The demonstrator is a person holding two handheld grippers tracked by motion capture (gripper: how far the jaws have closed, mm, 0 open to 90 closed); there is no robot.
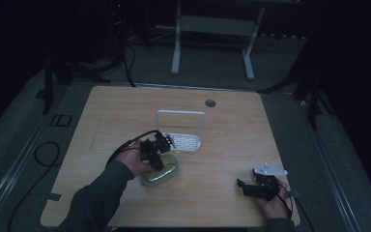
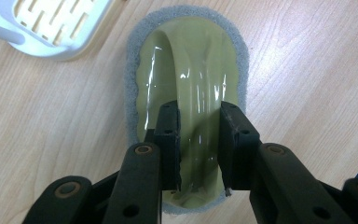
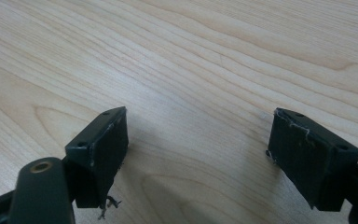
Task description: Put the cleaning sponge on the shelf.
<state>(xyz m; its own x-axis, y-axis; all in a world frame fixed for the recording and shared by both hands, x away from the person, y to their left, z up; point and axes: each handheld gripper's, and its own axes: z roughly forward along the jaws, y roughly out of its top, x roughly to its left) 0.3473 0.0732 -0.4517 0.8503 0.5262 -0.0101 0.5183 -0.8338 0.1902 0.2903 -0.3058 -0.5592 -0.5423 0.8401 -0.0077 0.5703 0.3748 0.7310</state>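
One overhead camera, two close jaw-mounted

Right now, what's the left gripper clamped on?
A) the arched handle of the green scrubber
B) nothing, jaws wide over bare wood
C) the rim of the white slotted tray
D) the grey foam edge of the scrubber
A. In the left gripper view the left gripper has its jaws pressed on either side of the arched handle of the green scrubber; the white slotted tray lies apart, untouched.

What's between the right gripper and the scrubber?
Bare wooden table in the high view: nothing lies between the right gripper, jaws open, and the green scrubber clamped by the left gripper.
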